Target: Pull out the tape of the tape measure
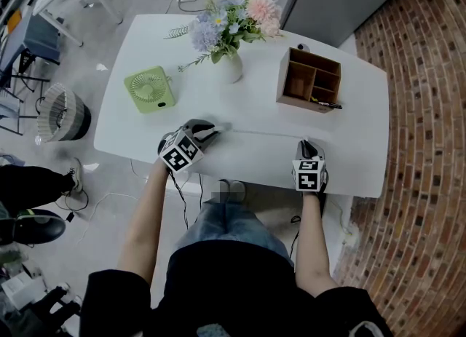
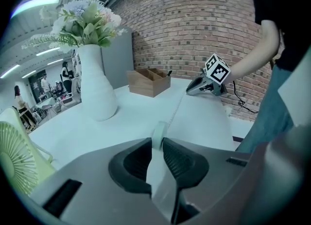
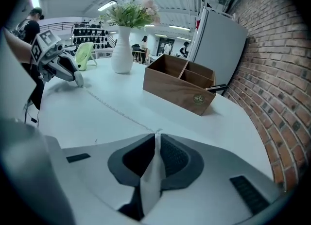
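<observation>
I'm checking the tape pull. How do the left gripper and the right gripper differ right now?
The left gripper grips the tape measure's pale round case; the right gripper pinches the end of the tape. The left gripper's jaws stand wider than the right gripper's. Both are over the white table, tape stretched between them.

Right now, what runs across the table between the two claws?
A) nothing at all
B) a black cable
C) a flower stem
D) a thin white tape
D: a thin white tape lies stretched over the table, from the tape measure in the left claw to the right claw.
</observation>
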A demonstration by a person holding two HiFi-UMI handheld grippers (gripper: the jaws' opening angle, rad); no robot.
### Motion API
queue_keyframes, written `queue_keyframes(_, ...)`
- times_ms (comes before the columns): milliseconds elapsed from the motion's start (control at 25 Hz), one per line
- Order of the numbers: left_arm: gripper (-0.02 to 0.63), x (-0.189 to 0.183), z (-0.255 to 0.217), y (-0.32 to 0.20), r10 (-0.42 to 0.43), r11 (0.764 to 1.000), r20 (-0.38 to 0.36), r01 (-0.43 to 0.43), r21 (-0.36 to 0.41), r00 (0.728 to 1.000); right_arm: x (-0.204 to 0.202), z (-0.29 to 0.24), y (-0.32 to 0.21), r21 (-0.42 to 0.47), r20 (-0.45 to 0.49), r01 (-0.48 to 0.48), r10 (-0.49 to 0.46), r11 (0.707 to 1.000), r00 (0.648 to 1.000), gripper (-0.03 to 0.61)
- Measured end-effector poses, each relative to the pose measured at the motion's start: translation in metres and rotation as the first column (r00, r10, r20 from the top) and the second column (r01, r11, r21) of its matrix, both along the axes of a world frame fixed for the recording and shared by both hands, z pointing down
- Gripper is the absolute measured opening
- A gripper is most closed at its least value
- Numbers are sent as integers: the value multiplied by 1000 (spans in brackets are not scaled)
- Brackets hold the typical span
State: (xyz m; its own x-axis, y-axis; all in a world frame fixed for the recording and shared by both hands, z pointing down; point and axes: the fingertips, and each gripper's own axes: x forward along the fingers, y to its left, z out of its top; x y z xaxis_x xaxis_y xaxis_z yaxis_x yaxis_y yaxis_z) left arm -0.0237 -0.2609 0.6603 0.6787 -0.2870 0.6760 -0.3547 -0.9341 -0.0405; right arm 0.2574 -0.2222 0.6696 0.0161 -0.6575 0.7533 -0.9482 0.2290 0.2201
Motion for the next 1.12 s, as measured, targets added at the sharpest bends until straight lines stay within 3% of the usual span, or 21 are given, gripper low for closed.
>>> queue_keyframes(120, 101, 1, 2, 2, 7, 1000, 4, -7, -11, 1000, 3, 3, 0, 2, 9, -12, 12, 1000, 1000, 37)
queue_keyframes(320, 195, 1, 4, 6, -1, 999, 1, 1, -35, 1000, 6, -8, 2, 35, 47, -62, 60, 997, 997, 120)
queue_keyframes(800, 206, 2, -3, 3, -32, 999, -20, 31, -23, 999, 10, -19, 0, 81, 80, -96, 90, 992, 993, 144)
queue_keyframes(960, 206, 0, -28, -7, -100, 995, -94, 99, -10, 991, 8, -36, -1, 126, 105, -111, 98, 986, 990, 144)
queue_keyframes(1120, 204, -5, -70, -20, -186, 980, -200, 195, 29, 962, 5, -73, -7, 223, 155, -136, 102, 965, 983, 143)
